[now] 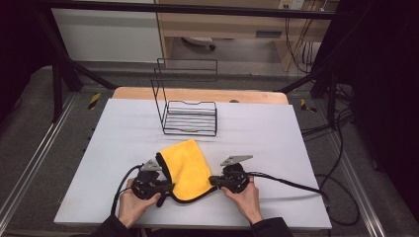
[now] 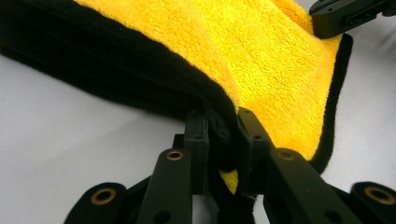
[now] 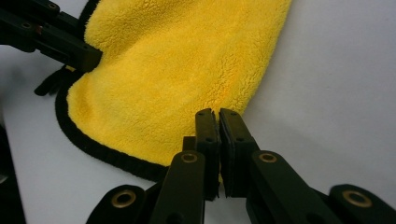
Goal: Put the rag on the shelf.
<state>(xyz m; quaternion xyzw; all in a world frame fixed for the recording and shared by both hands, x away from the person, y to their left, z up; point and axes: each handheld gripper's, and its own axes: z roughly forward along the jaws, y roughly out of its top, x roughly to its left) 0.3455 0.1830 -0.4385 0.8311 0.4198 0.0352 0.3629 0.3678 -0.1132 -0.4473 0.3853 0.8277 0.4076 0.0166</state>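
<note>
Near the front edge of the white tabletop (image 1: 123, 133) lies a yellow microfibre cloth (image 1: 187, 168) with a black border, folded over on itself, its rounded end pointing toward the far side. The left claw (image 1: 168, 187) holds the cloth's near left edge: in the left gripper view its jaws are clamped on the bunched black hem, with a bit of yellow pile showing between them. The right claw (image 1: 213, 180) meets the cloth's near right edge; in the right gripper view its jaws are pressed together on the thin rim of the cloth (image 3: 187, 70), with hardly any gap between the pads. A hand (image 1: 131, 205) grips the left gripper from the near side, and another hand (image 1: 245, 197) grips the right one, with a black cable trailing off to the right. Farther back, near the middle of the tabletop, stands a black wire rack (image 1: 190, 117), well apart from the cloth.
</note>
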